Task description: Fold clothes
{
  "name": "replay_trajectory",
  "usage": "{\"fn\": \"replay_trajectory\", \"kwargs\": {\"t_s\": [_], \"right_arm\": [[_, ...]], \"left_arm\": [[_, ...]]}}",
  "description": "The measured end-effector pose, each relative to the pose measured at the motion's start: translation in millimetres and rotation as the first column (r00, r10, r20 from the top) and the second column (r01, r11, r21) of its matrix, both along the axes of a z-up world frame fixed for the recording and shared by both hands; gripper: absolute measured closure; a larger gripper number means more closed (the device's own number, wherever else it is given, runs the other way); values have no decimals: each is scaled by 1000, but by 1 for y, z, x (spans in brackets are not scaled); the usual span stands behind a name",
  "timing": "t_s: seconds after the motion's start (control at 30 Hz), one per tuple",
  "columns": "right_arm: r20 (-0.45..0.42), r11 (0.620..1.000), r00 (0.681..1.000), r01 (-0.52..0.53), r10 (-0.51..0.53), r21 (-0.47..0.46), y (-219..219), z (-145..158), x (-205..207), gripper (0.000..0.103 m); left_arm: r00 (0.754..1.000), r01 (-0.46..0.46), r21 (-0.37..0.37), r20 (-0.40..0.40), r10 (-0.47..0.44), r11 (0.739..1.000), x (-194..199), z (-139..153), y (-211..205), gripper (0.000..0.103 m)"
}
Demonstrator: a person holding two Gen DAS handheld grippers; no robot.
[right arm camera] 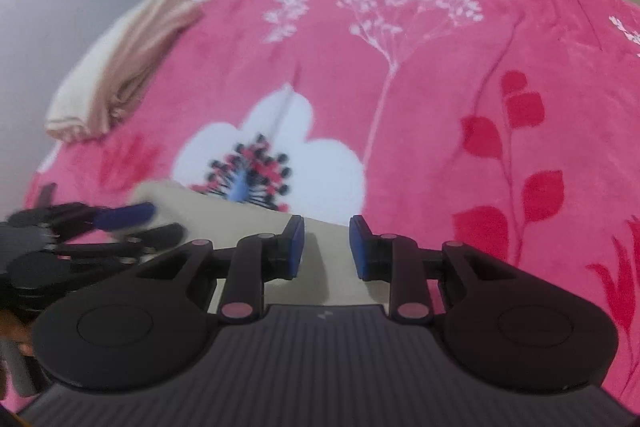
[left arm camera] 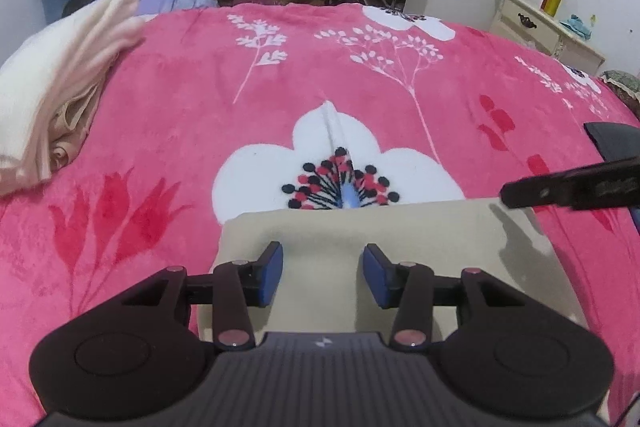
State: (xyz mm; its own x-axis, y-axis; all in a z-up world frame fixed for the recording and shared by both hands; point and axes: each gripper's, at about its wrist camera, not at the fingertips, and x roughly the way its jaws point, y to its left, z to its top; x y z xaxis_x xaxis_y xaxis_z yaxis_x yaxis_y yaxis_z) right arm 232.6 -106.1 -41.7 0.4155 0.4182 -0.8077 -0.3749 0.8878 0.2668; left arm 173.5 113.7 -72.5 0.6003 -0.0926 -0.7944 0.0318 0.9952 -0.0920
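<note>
Hovering with jaws apart and empty, the left tool [left arm camera: 322, 275] and right tool [right arm camera: 326, 247] sit just above a folded beige garment [left arm camera: 400, 227] lying flat on the pink bed blanket [left arm camera: 200, 107] beneath them. To finish neatly, I'd press its edges square, then carry it toward the cream pile [left arm camera: 52, 83] far left.

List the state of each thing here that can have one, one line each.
Left tool: open, empty, over the beige garment.
Right tool: open, empty, over the garment's edge.
Beige garment: folded flat on the blanket.
Cream clothes pile: loosely folded, at the bed's left edge.
Pink blanket: spread flat.
</note>
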Motion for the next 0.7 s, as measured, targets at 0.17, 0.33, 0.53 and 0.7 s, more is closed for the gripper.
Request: {"fn": "replay_trajectory", "kwargs": {"t_s": [0.17,0.33,0.53,0.7], "right_arm": [[-20,994,999,-46,44,-98,9,-23,-2,79],[-34,995,995,-95,94,-29,-1,3,-23,78],[-49,980,985,-171,167,-106,-1,-15,-62,78],[-44,980,979,-198,197,-5,-14,18,-98,77]], "left_arm": [[1000,4,23,0,-4,1000,-1,0,-4,55],[1000,-8,23,-21,8,1000,-2,2,-4,55],[1000,-5,42,-16,5,999,-4,1,-8,54],[1000,2,55,-20,-1,998,-8,2,-8,54]]}}
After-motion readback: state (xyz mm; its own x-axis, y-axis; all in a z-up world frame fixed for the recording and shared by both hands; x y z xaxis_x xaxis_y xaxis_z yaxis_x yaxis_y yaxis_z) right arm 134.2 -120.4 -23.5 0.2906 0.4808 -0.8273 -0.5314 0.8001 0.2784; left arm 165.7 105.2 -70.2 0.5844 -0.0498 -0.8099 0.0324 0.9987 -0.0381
